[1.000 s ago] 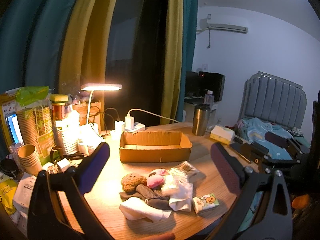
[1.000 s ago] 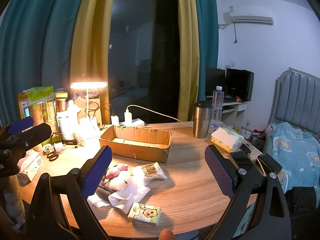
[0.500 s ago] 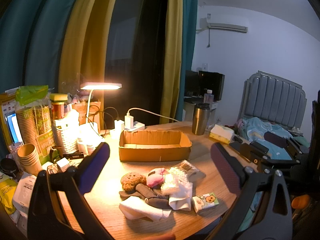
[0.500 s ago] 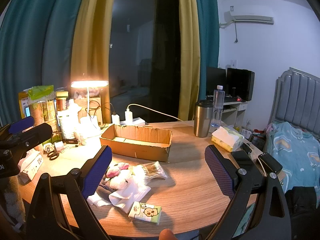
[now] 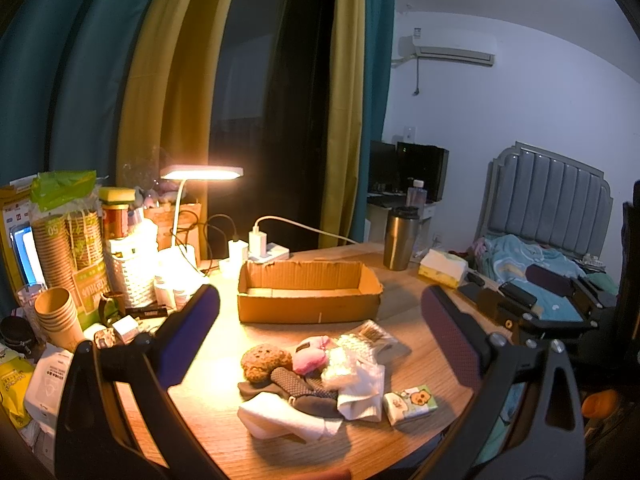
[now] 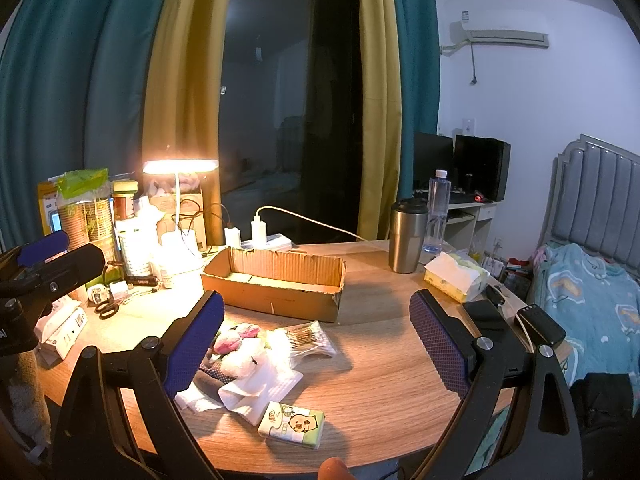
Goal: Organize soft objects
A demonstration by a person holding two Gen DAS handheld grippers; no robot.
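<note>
Both the left tongs (image 5: 320, 336) and right tongs (image 6: 316, 340) hang wide open and empty above the tabletop (image 6: 384, 368), where the heap of soft objects (image 5: 320, 376) lies unsorted before an empty cardboard box (image 5: 308, 296).

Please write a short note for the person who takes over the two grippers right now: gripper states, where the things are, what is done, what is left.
Left gripper: open, empty, above the table.
Right gripper: open, empty.
Soft pile on the round table: brown plush, pink plush, dark sock, white cloths, cotton swab pack, tissue pack.
Cardboard box behind the pile: looks empty.
Done: nothing sorted yet.
Left: probably move each soft item into the box.
</note>
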